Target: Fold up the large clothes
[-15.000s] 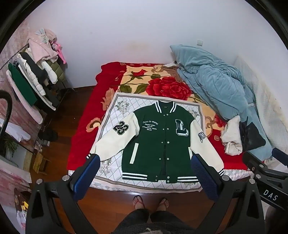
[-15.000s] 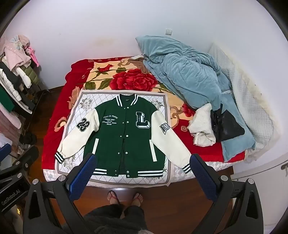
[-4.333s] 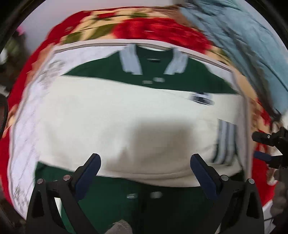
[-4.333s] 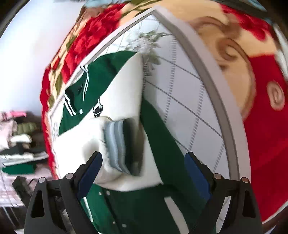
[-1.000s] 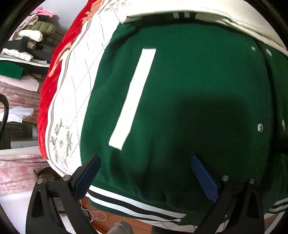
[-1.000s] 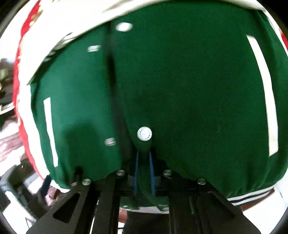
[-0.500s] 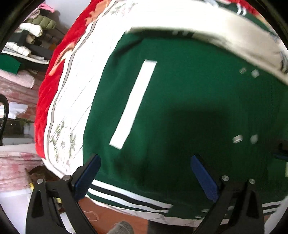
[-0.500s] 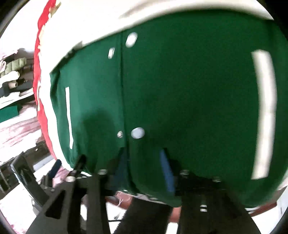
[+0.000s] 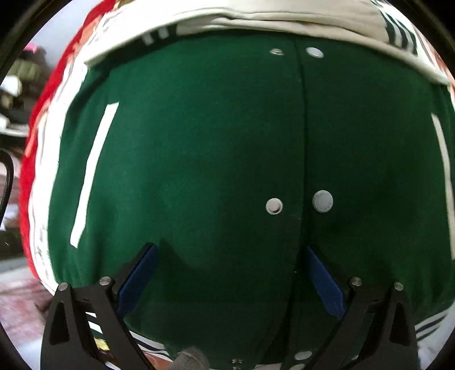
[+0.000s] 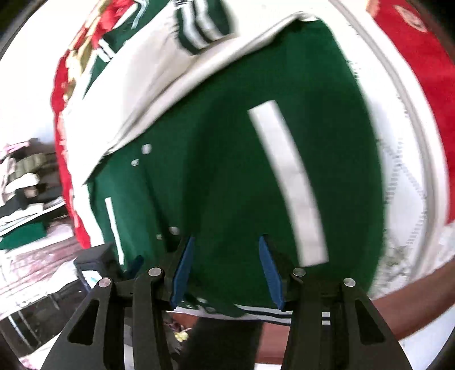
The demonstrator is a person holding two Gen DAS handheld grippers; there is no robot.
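The green varsity jacket (image 9: pixel 199 159) lies front up on the bed, its cream sleeves (image 9: pixel 256 20) folded across the chest. My left gripper (image 9: pixel 231 270) is open, low over the jacket's lower front beside the snap placket (image 9: pixel 304 170); both blue pads (image 9: pixel 139 273) show. In the right wrist view the jacket (image 10: pixel 227 159) fills the middle, with a white pocket stripe (image 10: pixel 287 176). My right gripper (image 10: pixel 226 261) is partly open over the hem (image 10: pixel 256 311), with green cloth between the pads.
The jacket rests on a white quilted sheet (image 10: pixel 409 159) over a red floral blanket (image 10: pixel 421 57). A clothes rack with stacked garments (image 10: pixel 25 176) stands at the left. The left gripper's black body (image 10: pixel 96 267) shows at lower left. Wooden floor (image 10: pixel 398 307) lies below the bed's edge.
My right gripper, shut on the hem a second ago, has opened and swung right toward the pocket stripe. My left gripper has moved right, toward the snap placket.
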